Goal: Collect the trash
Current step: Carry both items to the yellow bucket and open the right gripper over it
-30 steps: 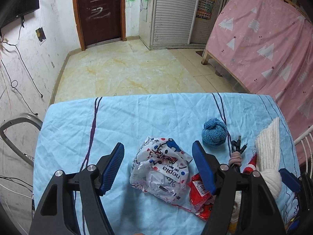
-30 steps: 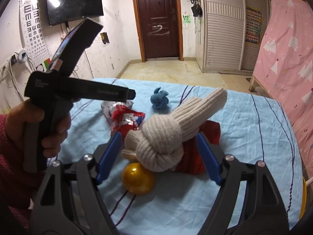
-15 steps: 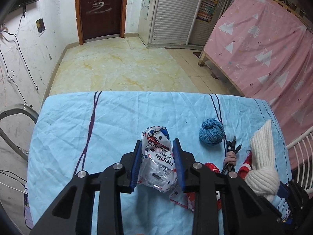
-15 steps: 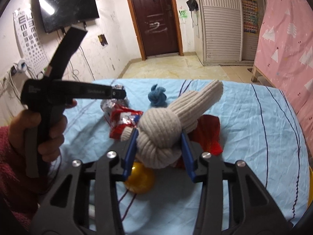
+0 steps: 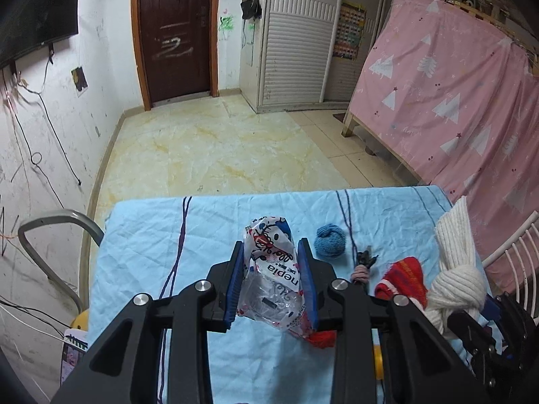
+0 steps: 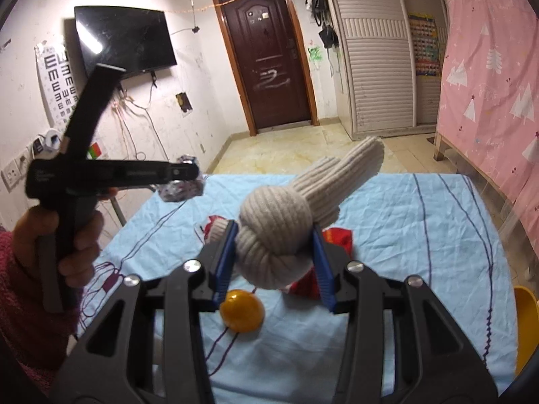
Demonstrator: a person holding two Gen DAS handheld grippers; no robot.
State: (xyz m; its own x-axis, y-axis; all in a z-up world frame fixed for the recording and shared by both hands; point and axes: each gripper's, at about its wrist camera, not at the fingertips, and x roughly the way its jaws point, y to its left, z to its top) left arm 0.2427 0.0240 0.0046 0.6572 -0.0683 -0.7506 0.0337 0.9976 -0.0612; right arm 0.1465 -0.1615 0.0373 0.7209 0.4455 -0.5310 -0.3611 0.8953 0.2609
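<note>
Two grippers are each clenched on something above the bench (image 5: 141, 235), which is draped in a pale blue cloth with dark purple lines; the left gripper (image 5: 271, 282) has its blue fingers (image 5: 234, 286) pressed against both sides of a crumpled printed plastic wrapper (image 5: 269, 279) with cartoon figures and the word "nepia" on it, held clear of the cloth; a scrap of red wrapper (image 5: 321, 338) hangs at the wrapper's near lower edge, though whether it is caught in the grip or only stuck to the plastic is hard to tell. The right gripper (image 6: 274, 259) squeezes a knotted cream ribbed sock (image 6: 279, 232) between its own blue fingers (image 6: 224, 262), the sock's loose end pointing up toward the far right; from the left wrist view the same sock (image 5: 454, 269) shows at the right edge. On the cloth, a small blue knitted ball (image 5: 329, 239) lies just right of the held wrapper; a dark cable end (image 5: 365, 259) lies right of that, and a red cloth (image 5: 404, 277) sits between the cable and the sock. An orange ball (image 6: 242, 309) rests on the cloth near the right gripper's left finger, below the sock. At the far side stand a dark brown door (image 6: 269, 67) and, at right, a pink curtain (image 5: 454, 107).
</note>
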